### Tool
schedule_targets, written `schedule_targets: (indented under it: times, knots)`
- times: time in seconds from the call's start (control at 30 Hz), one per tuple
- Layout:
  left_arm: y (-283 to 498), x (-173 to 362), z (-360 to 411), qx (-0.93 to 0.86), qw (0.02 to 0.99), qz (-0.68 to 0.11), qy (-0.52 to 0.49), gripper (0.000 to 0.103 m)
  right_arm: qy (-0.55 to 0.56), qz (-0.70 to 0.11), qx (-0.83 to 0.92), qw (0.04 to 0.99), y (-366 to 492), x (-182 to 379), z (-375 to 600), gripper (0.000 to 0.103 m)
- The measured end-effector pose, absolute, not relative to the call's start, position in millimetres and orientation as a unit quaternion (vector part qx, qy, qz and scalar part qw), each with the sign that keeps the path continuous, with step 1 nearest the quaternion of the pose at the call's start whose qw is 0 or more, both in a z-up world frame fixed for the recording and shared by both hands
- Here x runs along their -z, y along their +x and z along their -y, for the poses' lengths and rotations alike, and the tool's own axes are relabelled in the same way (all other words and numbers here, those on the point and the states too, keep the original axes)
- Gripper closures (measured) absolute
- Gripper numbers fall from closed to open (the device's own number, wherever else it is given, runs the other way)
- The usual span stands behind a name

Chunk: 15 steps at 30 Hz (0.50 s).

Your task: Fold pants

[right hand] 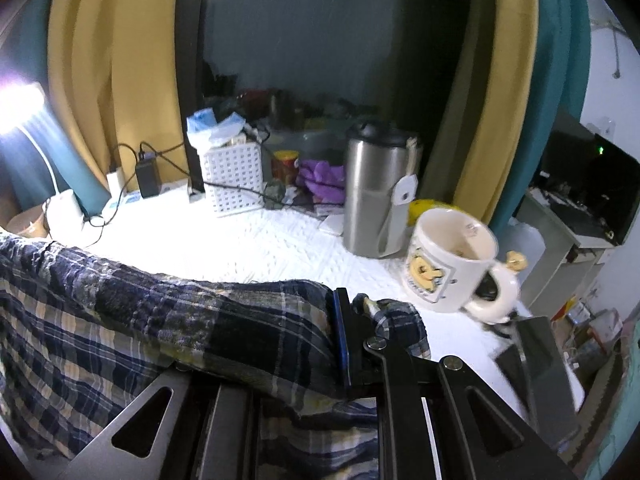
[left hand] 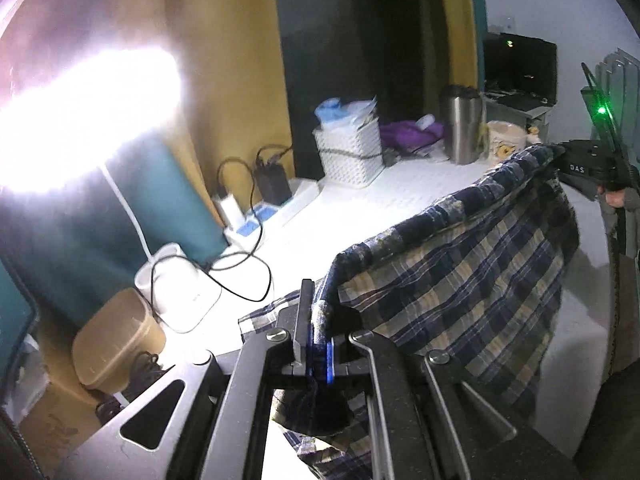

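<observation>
Fold barely begun: the left tool (left hand: 318,354) and right tool (right hand: 354,340) each clamp the plaid pants (left hand: 460,276), stretched aloft over the white worktop (left hand: 360,208), nothing laid flat.

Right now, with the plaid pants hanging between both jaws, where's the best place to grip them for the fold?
Keep to the waistband, the thick dark top edge of the plaid pants, one corner per gripper, from the near side. The left gripper and right gripper pinch it there, so the cloth hangs flat.

White quilted table (right hand: 280,240) with basket (right hand: 232,180), steel tumbler (right hand: 376,188), mug (right hand: 448,260)
</observation>
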<state>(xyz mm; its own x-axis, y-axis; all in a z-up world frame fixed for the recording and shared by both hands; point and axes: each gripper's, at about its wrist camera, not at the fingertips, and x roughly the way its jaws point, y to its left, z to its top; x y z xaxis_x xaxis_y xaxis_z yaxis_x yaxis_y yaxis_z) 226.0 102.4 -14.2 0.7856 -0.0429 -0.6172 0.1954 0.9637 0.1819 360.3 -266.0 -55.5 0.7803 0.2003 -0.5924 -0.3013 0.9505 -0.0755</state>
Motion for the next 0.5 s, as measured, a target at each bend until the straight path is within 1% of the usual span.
schedule_targets:
  times: [0.3, 0.37, 0.5]
  knots:
    - [280.1, 57.2, -125.2, 0.062, 0.921, -0.372, 0.097, 0.099, -0.082, -0.343, -0.131, 0.927, 408.7, 92.9, 248.8, 0.088]
    - [289.8, 66.1, -128.8, 0.060, 0.917, -0.384, 0.095, 0.095, -0.085, -0.351, -0.129, 0.924, 417.3, 99.7, 246.4, 0.088]
    - [304.4, 83.7, -144.1, 0.048, 0.909, -0.406, 0.081, 0.095, -0.095, -0.364, -0.129, 0.917, 428.7, 111.2, 239.5, 0.088]
